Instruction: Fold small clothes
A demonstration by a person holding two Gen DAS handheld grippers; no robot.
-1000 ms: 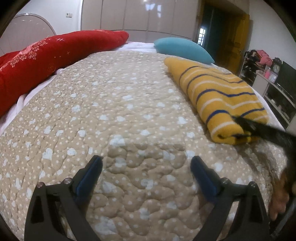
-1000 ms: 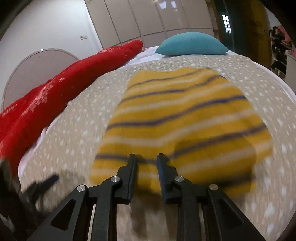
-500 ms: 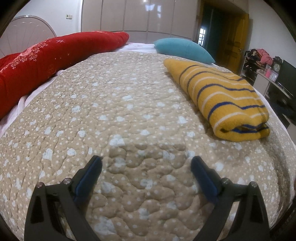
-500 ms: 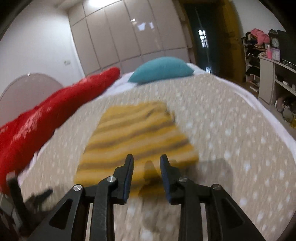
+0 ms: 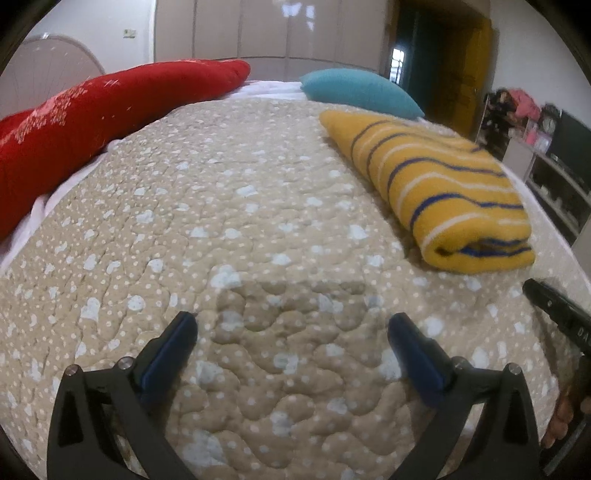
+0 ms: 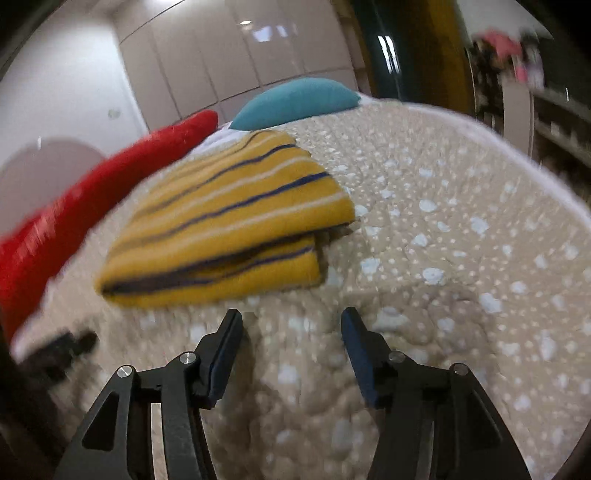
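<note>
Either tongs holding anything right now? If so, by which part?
Nothing is held. Left tongs and right tongs are both open over the quilt; the folded striped garment lies apart from them.

A bed (image 5: pixel 229 206) with a beige dotted quilt fills the room, with a red bolster (image 5: pixel 92 114) and a teal pillow (image 5: pixel 358 92) at its far end. Glossy pale wardrobe doors (image 5: pixel 266 29) line the back wall beside a dark doorway (image 5: pixel 413 55), and cluttered shelves (image 5: pixel 546 147) stand to the right.
</note>
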